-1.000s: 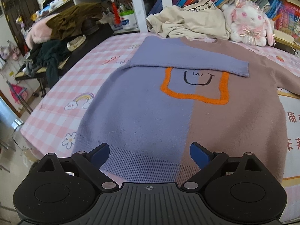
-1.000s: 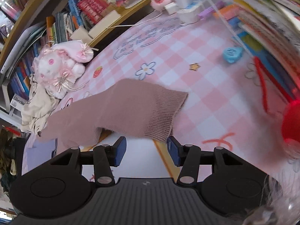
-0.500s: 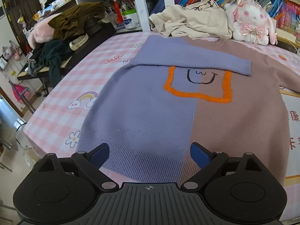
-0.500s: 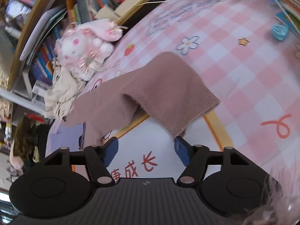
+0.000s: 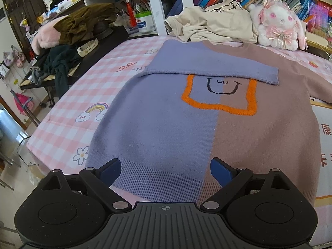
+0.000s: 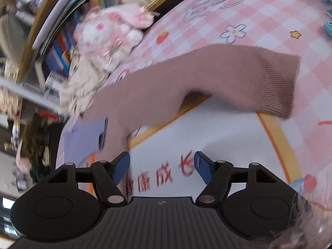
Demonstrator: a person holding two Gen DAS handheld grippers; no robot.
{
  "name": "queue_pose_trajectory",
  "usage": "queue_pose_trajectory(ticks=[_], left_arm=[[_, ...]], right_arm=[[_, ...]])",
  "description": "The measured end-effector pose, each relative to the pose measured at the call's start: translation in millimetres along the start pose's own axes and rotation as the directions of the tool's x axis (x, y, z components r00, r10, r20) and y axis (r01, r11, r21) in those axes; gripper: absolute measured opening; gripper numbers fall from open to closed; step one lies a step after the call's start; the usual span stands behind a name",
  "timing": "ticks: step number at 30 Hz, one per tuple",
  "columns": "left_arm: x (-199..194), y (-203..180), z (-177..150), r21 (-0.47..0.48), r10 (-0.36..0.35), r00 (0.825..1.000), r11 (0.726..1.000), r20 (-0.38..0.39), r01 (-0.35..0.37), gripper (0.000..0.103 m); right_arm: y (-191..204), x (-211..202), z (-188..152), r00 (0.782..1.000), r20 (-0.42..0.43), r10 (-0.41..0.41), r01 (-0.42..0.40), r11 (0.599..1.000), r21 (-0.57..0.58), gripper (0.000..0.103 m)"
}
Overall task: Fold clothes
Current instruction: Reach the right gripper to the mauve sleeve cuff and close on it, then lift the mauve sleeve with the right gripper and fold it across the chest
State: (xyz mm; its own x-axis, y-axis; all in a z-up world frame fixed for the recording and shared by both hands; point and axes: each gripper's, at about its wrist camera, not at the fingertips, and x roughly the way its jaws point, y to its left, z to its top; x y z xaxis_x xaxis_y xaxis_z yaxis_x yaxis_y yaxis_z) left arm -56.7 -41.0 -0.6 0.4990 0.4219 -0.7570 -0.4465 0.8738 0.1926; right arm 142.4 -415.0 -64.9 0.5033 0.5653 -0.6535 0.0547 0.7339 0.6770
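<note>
While R gripper [image 6: 161, 166] swung back off cuff [image 6: 278, 85], brown sleeve [image 6: 186, 83] now lies ahead, unfolded; purple sleeve [image 5: 207, 66] already across sweater [image 5: 166, 124]. Both grippers spread, empty; L gripper [image 5: 165, 171] at hem.

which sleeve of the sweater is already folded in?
The purple sleeve: it lies flat across the chest of the sweater, above the orange square. The brown sleeve still stretches out sideways onto the pink checked sheet.
</note>
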Motion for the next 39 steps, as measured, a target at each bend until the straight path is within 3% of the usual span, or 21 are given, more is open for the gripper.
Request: queue_pose_trajectory(ticks=[5,8,16,19,21,31,39], left_arm=[[-1,0,-2,0.012,0.004,1.0,1.0,0.003,-0.004,0.095],[0,3,-3,-0.006,0.003,1.0,1.0,-0.004,-0.003,0.095],[5,8,-4,-0.042,-0.008,1.0,0.999,-0.024,0.007,0.095],[5,4,-4,-0.022,-0.015,1.0,1.0,-0.02,0.015,0.095],[4,2,-4,-0.009,-0.017,1.0,1.0,-0.014,0.017,0.095],[10,13,-3,-0.009,-0.043,0.999,0.999,0.008,0.044,0.095],[15,32,-1,0.056,-0.188,0.98,0.981,0.06,0.185,0.095]], right_arm=[[-37,-13,37,0.989,0.144,-0.043,0.026,0.993,0.114,0.061],[-63,-26,54,0.981,0.184,-0.061,0.022,0.978,0.209,0.055],[-87,-40,66,0.975,0.184,-0.127,0.07,0.955,0.289,0.028],[-85,-42,69,0.973,0.158,-0.166,0.121,0.958,0.26,0.011],[-81,-44,72,0.973,0.144,-0.182,0.146,0.962,0.231,0.007],[13,-49,90,0.977,0.189,-0.099,0.114,0.991,-0.073,0.006],[116,-13,74,0.99,0.139,-0.02,0.057,0.962,-0.266,0.006]])
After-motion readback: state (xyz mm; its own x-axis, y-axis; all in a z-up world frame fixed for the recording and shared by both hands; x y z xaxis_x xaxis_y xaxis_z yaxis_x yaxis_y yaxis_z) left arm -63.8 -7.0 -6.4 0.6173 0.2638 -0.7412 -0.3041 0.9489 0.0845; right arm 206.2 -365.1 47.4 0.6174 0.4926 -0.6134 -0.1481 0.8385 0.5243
